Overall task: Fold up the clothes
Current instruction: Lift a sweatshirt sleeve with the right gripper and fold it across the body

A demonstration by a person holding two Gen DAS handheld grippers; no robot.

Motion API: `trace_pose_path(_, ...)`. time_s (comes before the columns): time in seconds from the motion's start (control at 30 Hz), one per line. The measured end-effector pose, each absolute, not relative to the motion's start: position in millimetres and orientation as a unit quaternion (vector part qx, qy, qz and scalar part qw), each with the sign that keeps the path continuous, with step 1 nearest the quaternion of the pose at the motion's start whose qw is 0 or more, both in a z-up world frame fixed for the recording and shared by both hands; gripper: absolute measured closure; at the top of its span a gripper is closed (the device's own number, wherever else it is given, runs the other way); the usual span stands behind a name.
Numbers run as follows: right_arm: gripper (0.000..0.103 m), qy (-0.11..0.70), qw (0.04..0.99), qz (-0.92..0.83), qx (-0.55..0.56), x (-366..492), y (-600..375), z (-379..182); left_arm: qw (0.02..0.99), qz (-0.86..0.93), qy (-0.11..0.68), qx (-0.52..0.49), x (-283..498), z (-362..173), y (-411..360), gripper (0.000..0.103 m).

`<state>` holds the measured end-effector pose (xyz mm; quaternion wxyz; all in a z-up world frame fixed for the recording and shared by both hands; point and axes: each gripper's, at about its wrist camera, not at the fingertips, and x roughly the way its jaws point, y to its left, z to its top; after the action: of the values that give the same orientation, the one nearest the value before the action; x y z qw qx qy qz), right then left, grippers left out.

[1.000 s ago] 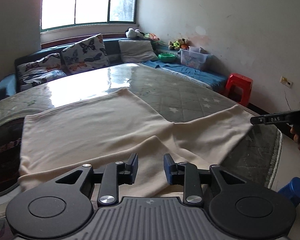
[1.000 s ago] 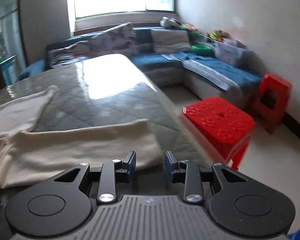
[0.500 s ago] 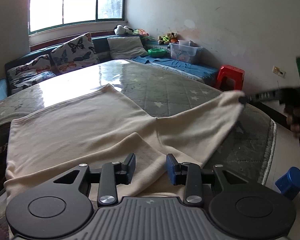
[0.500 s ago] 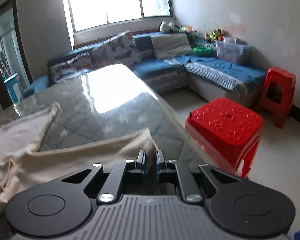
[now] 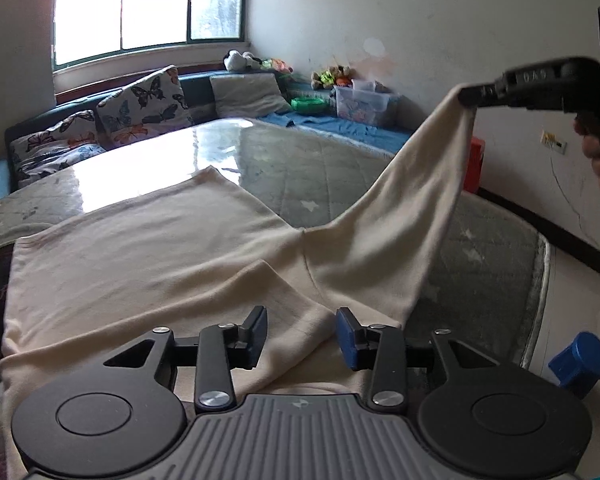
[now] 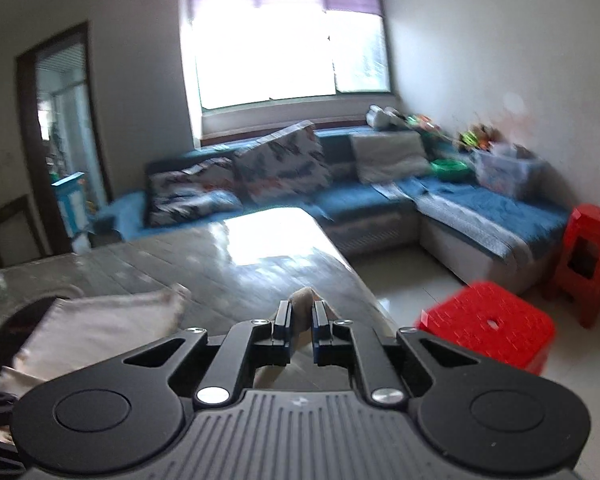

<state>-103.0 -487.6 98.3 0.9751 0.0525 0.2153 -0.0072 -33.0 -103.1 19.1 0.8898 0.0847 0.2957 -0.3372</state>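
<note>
- The left gripper [image 5: 301,331] hovers low over the near edge of the cream garment [image 5: 140,256], its fingers spread apart with a fold of cloth lying between them but not pinched, as in both earlier frames.
- The garment lies spread on the glass-topped table [image 5: 332,168], its body flat and one sleeve [image 5: 416,200] pulled up off the surface.
- The right gripper [image 6: 301,320] is clamped on the sleeve's end [image 6: 302,300]; a second ago its fingers stood apart just short of the cloth, and half a second ago they had closed on it at table height.
- Seen from the left wrist, the right gripper [image 5: 470,96] now holds that sleeve end high above the table's right side, where before the sleeve lay flat on the glass.
- A blue object [image 5: 578,362] sits on the floor beside the table.
- A red stool [image 6: 488,328] stands just beyond the table's edge, a second red stool [image 6: 590,256] farther off.
- A blue sofa [image 6: 380,200] with butterfly cushions [image 5: 144,108] lines the far walls under the window [image 6: 284,64].
</note>
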Motion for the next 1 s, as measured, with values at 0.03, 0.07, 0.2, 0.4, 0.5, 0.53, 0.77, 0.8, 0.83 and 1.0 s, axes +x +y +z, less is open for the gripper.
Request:
trace_pose_path(0.03,0.095,0.210,0.977,0.007,0.046,-102,-479,106,0.892,-0.335,0.291,0.080,-34,23,-98,0.059)
trace_pose_path(0.07,0.095,0.205,0.978,0.021,0.040,-100,-471,113,0.896,-0.332,0.286,0.075,-35,26,-92,0.058)
trace_pose_path(0.2,0.095,0.184,0.980,0.076,0.016,-94,-437,143,0.912,-0.301,0.273,0.054,-37,35,-58,0.056)
trace_pose_path(0.4,0.095,0.178,0.968,0.176,-0.032,-74,-360,160,0.937,-0.228,0.264,0.023,-44,37,6,0.052)
trace_pose_path(0.5,0.095,0.189,0.955,0.222,-0.056,-62,-314,153,0.945,-0.192,0.264,0.004,-48,37,36,0.051)
trace_pose_path(0.53,0.095,0.194,0.950,0.237,-0.065,-58,-299,150,0.947,-0.181,0.265,-0.003,-49,36,46,0.051)
trace_pose_path(0.77,0.093,0.257,0.903,0.326,-0.109,-58,-215,105,0.949,-0.141,0.279,-0.025,-56,27,77,0.050)
trace_pose_path(0.8,0.093,0.262,0.899,0.330,-0.116,-60,-210,99,0.949,-0.140,0.281,-0.027,-55,27,78,0.050)
trace_pose_path(0.83,0.092,0.264,0.898,0.332,-0.119,-62,-209,97,0.949,-0.140,0.282,-0.027,-55,26,78,0.050)
trace_pose_path(1.0,0.063,0.266,0.900,0.321,-0.129,-66,-227,97,0.949,-0.153,0.276,-0.025,-53,27,73,0.050)
